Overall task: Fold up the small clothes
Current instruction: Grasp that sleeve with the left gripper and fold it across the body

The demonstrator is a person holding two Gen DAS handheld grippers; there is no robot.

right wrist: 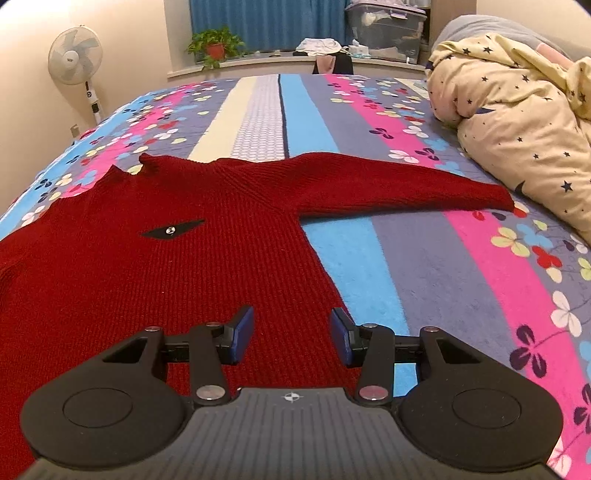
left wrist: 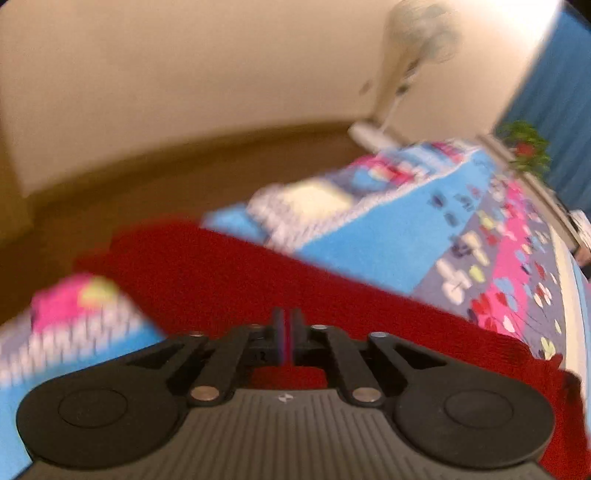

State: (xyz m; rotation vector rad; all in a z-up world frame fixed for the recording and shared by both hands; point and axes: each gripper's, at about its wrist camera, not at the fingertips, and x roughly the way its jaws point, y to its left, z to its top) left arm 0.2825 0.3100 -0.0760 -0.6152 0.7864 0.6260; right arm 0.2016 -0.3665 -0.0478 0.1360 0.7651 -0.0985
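A small red knitted sweater [right wrist: 147, 251] lies flat on the striped flowered bedspread [right wrist: 443, 280], collar toward the far left, one sleeve [right wrist: 388, 181] stretched out to the right. A black eye-shaped patch [right wrist: 171, 229] sits on its chest. My right gripper [right wrist: 291, 332] is open and empty, just above the sweater's body near its right side edge. In the blurred left wrist view, my left gripper [left wrist: 287, 336] is shut on the red sweater [left wrist: 236, 280], with a band of red cloth running across in front of it. What part of the sweater it holds is unclear.
A yellow star-print duvet [right wrist: 517, 122] is heaped at the bed's right side. A standing fan [right wrist: 75, 55], a potted plant [right wrist: 214, 46] and a clear storage box [right wrist: 388, 31] stand beyond the bed by the blue curtain. The brown floor [left wrist: 166, 177] shows past the bed edge.
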